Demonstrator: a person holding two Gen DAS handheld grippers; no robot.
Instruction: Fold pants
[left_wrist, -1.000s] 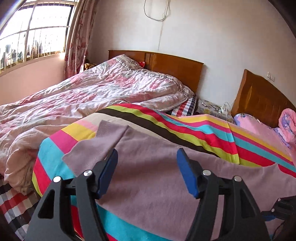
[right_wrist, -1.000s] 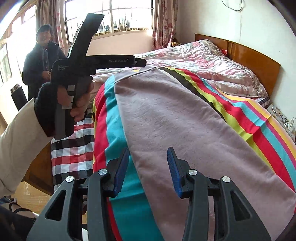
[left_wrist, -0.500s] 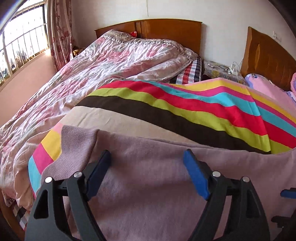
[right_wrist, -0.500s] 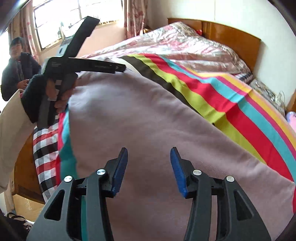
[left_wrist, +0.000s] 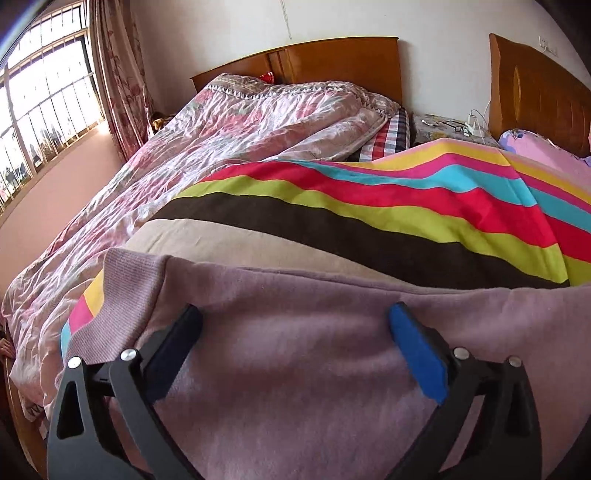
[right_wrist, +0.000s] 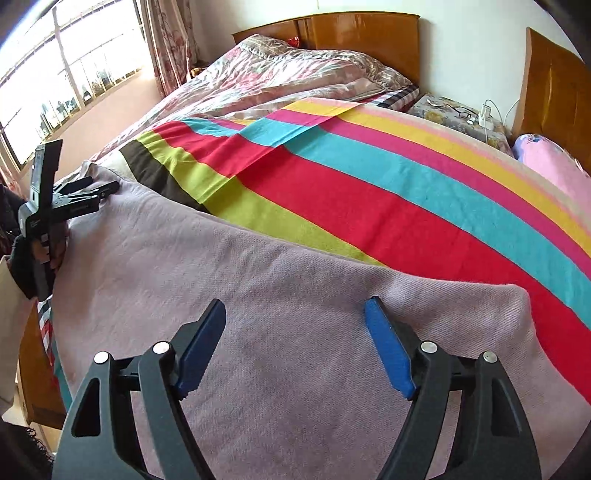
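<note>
Mauve knit pants (right_wrist: 258, 295) lie across the striped blanket (right_wrist: 406, 192); both grippers, left gripper (left_wrist: 295, 332) and right gripper (right_wrist: 295, 328), hover with jaws spread, so pinch the far edge squarely.

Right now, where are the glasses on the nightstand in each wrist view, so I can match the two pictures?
Left wrist: the glasses sit at upper right on the nightstand, just left of the white charger.
Right wrist: the glasses sit at upper right, again just left of the white charger.
Shared landmark: the striped blanket spread below the nightstand in both views.
</note>
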